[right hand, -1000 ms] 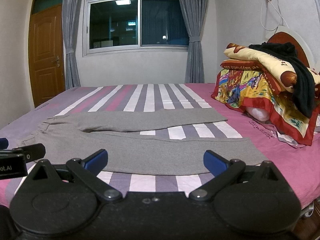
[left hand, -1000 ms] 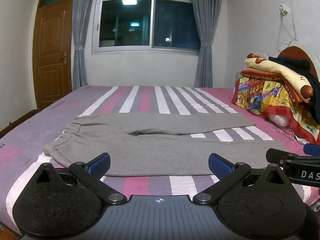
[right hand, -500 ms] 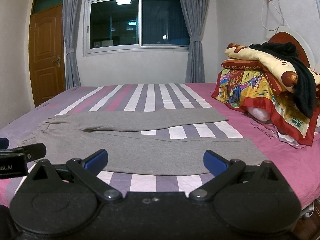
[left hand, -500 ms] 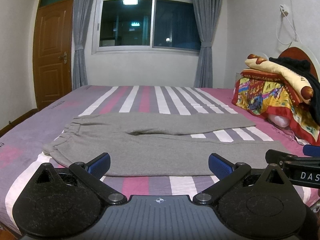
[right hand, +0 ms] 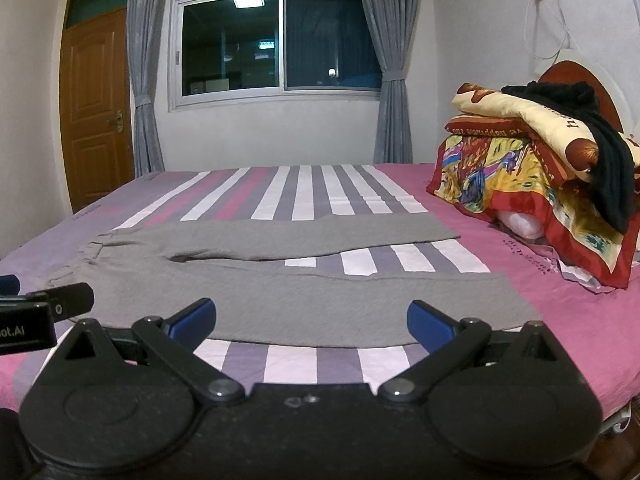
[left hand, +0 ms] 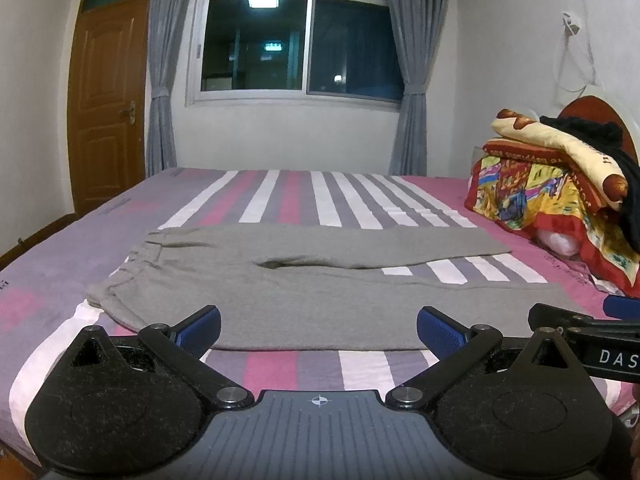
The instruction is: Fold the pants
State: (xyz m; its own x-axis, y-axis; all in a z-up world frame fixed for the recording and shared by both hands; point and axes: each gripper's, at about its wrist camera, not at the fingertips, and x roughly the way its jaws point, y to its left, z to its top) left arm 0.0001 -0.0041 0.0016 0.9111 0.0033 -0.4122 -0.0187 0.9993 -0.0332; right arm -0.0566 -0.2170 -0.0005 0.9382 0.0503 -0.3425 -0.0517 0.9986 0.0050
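Nearest the cameras, both black two-finger tongs with blue pads are being held level at the near edge of the bed. The left tongs point(left hand: 319, 326) are being kept released, the pads spread wide and nothing caught between them. The right tongs point(right hand: 311, 322) are likewise being held released and empty. Part of the right tongs is being seen at the right margin of the left view, and part of the left tongs at the left margin of the right view, so the two are being held side by side.

Just beyond the fingertips of both, the grey knit pants point(left hand: 320, 292) point(right hand: 304, 292) are being displayed flat on the pink, purple and white striped bedsheet point(left hand: 304, 200) point(right hand: 304, 192). The waistband is being shown ahead and to the left of the left tongs, and the two legs are being spread apart toward the right, the nearer leg crossing directly in front of both pairs of tongs.

Farther right, a pile of colourful folded quilts point(left hand: 552, 188) point(right hand: 520, 168) topped with a black garment point(right hand: 592, 148) is being seen. Farthest off, a dark window point(left hand: 296, 44) between grey curtains and a brown wooden door point(left hand: 108, 100) are being shown.
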